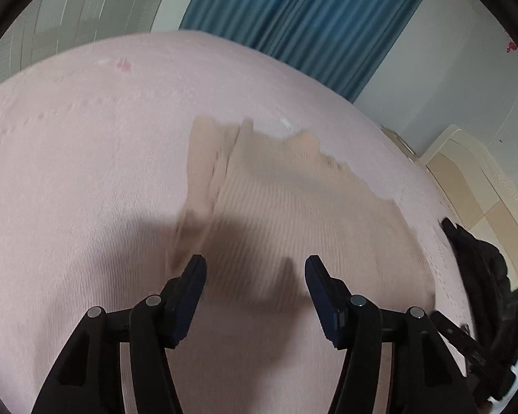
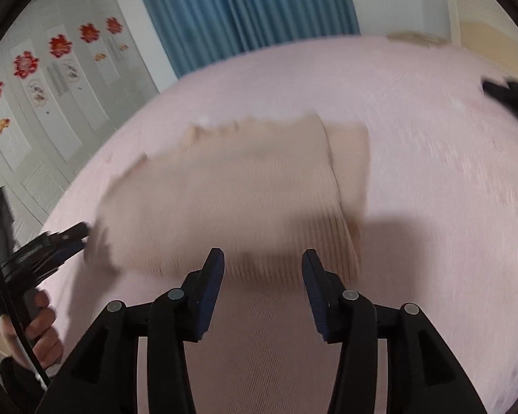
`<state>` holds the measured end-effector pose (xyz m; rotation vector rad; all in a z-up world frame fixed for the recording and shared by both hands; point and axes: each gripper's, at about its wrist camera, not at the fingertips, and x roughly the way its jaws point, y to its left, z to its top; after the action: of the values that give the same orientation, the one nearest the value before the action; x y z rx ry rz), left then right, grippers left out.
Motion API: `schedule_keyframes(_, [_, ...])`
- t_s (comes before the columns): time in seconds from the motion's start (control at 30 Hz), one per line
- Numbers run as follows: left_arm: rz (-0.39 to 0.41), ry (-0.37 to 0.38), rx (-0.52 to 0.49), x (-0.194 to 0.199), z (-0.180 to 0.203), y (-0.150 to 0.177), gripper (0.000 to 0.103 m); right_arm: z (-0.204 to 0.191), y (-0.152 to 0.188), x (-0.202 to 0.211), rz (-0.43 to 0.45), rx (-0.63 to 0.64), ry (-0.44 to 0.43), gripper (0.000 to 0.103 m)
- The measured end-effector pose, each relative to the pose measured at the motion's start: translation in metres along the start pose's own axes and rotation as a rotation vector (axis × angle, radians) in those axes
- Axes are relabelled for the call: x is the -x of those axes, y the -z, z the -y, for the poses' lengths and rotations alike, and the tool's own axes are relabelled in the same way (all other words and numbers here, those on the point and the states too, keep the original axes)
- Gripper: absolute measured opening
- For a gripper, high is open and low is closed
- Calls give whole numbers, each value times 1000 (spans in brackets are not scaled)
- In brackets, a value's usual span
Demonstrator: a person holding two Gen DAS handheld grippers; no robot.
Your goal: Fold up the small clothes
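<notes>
With the left gripper (image 1: 255, 265) and right gripper (image 2: 263, 258) both spread and empty, we judge a fold laid on the beige ribbed knit garment (image 2: 245, 193) mid-way across the pink bedspread (image 2: 431, 172); next, regrip its near edge.

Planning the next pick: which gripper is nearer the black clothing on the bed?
Right. The right gripper is at the beige garment's near edge, with the black clothing ahead to its right. The left gripper is at the garment's opposite side, farther away.
</notes>
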<state>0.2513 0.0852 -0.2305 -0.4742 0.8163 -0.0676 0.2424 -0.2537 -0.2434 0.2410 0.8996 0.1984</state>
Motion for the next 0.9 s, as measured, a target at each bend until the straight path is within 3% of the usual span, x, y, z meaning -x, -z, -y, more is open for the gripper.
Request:
schedule_keyframes(0.1, [-46, 47, 49, 7, -5, 21, 57, 12, 10, -4, -63, -73, -32, 46])
schedule_keyframes(0.27, [-91, 85, 140, -13, -16, 22, 57, 31, 7, -20, -98, -211, -91, 46])
schedule_keyframes(0.33, [-69, 129, 205, -22, -27, 17, 57, 37, 2, -26, -93, -255, -115, 46])
schedule_keyframes(0.63, [-33, 171, 325, -54, -37, -11, 57, 53, -22, -51, -78, -365, -168, 46])
schedule_keyframes(0.7, [-26, 153, 331, -57, -37, -14, 52, 56, -24, -53, -66, -382, -172, 43])
schedule_keyframes(0.73, [-23, 131, 326, -57, -37, -14, 46, 56, -25, -54, -60, -378, -153, 32])
schedule_keyframes(0.8, [-22, 94, 323, -58, -38, -13, 21, 55, -26, -56, -60, -356, -110, 11])
schedule_keyframes(0.83, [-30, 115, 336, -59, -41, -13, 12, 53, -26, -57, -64, -347, -114, 10])
schedule_keyframes(0.9, [-20, 144, 353, -55, -46, -12, 10, 49, -28, -55, -60, -334, -103, 9])
